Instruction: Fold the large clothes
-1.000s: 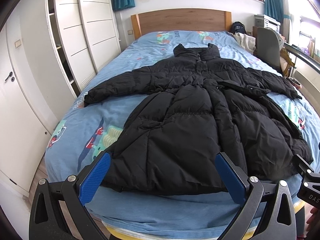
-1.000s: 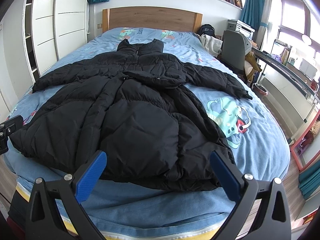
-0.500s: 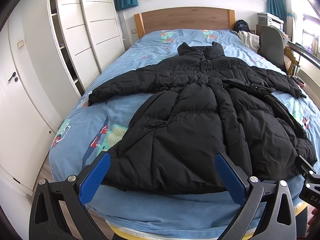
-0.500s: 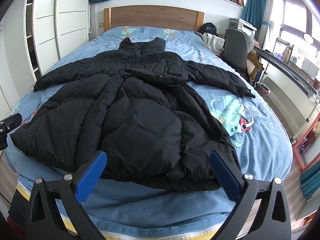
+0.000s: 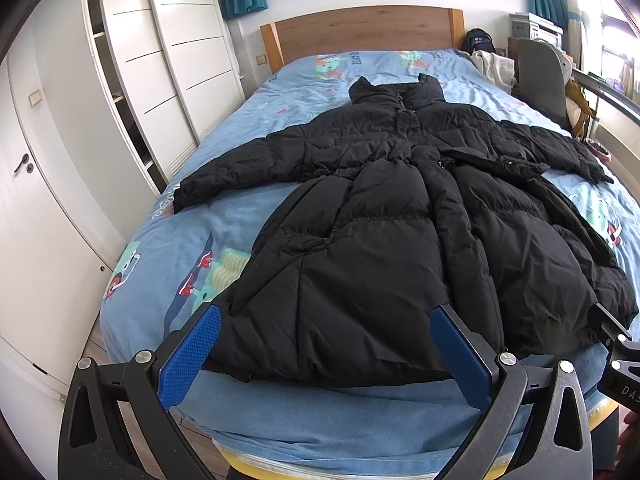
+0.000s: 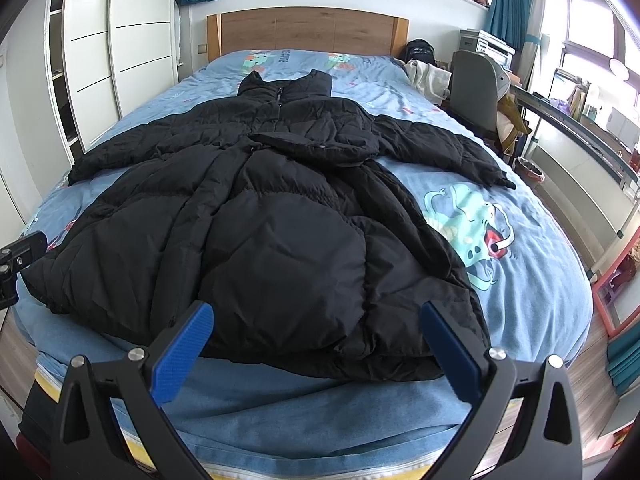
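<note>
A long black puffer coat [image 5: 380, 240] [image 6: 256, 236] lies spread face up on the bed [image 5: 248, 216], collar toward the headboard, both sleeves stretched out sideways, hem at the near edge. My left gripper [image 5: 326, 316] hovers open at the foot of the bed, over the hem's left half, its blue pads [image 5: 188, 364] holding nothing. My right gripper [image 6: 318, 310] is also open, over the hem's right half, and empty. Part of the right gripper's body [image 5: 618, 356] shows at the left view's right edge, and part of the left gripper's body [image 6: 14, 258] at the right view's left edge.
White wardrobes [image 5: 132, 80] and a door line the left side of the bed. A wooden headboard [image 6: 308, 30] stands at the far end. A grey chair [image 6: 474, 92], a long desk rail [image 6: 580, 128] and a window fill the right side. A bag and pale clothes [image 6: 424, 68] sit near the pillow end.
Both views have drifted slightly back and up, so the coat sits a little lower and farther in frame. The coat has not moved and both grippers stay open.
</note>
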Tool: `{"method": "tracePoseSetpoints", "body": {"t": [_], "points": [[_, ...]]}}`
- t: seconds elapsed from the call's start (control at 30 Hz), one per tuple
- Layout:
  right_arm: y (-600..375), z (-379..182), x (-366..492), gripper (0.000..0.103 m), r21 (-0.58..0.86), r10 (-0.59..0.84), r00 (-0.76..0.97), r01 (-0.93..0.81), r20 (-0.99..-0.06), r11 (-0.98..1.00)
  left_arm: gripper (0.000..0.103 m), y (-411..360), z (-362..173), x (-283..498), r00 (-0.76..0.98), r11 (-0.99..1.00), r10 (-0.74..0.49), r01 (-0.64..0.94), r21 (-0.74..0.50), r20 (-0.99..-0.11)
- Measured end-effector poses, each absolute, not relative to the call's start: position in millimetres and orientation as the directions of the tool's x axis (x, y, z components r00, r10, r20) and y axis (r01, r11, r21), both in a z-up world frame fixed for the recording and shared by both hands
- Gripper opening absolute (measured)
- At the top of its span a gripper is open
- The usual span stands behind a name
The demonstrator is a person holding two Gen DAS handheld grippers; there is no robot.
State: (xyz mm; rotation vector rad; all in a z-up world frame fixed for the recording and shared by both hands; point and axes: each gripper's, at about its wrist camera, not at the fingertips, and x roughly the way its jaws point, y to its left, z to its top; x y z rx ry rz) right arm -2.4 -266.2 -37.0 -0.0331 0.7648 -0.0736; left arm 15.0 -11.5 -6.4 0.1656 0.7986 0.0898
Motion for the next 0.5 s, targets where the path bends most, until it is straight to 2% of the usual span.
{"method": "tracePoseSetpoints", "body": {"t": [0.5], "points": [[-287.4,-24.4,27.4,0.103,-0.011,-0.063,0.720,0.076,-0.691,0.997,0.103,-17.8,-0.7,43.0,0.680,0.986,0.116,0.007,0.164,-0.724]]}}
